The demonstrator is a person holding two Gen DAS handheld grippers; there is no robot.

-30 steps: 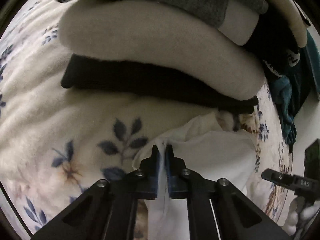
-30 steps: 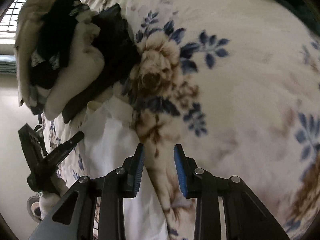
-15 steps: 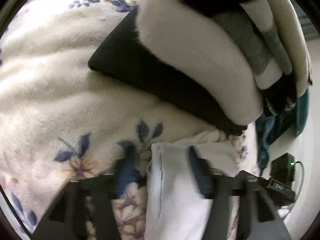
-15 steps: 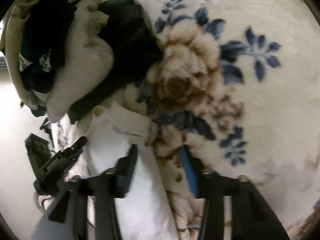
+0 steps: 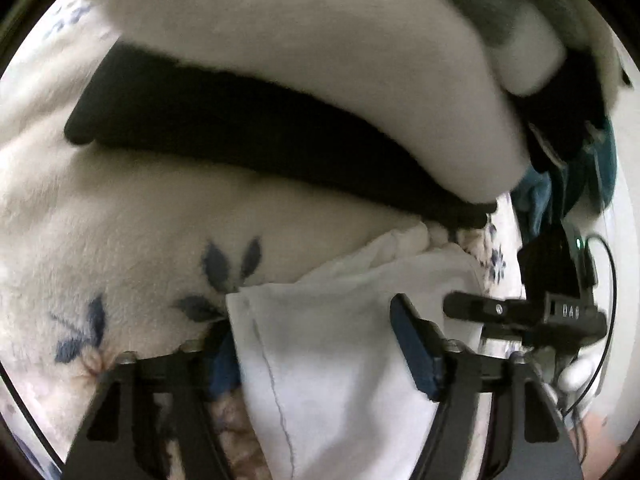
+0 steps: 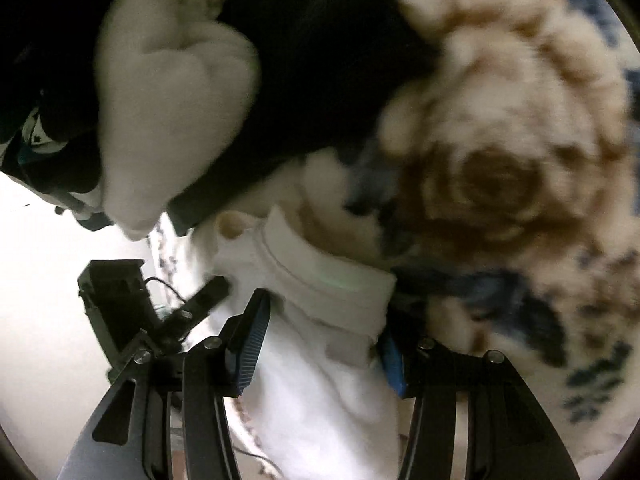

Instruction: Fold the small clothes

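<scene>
A small white garment (image 5: 340, 344) lies on a floral fleece blanket (image 5: 120, 220). My left gripper (image 5: 316, 340) is open, its fingers standing either side of the garment's near edge. In the right wrist view the same white garment (image 6: 320, 320) shows its ribbed collar end, and my right gripper (image 6: 320, 344) is open astride it. The right gripper also shows at the right of the left wrist view (image 5: 520, 316). The left gripper shows at the left of the right wrist view (image 6: 160, 312).
A pile of folded clothes lies just beyond the garment: a black piece (image 5: 260, 140) under a cream fleece piece (image 5: 300, 60), with grey and teal items (image 5: 576, 176) behind. The blanket's brown rose print (image 6: 500, 160) spreads to the right.
My left gripper let go of the white garment's edge and opened wide. My right gripper moved left onto the garment's collar end. Both moved closer to the clothes pile.
</scene>
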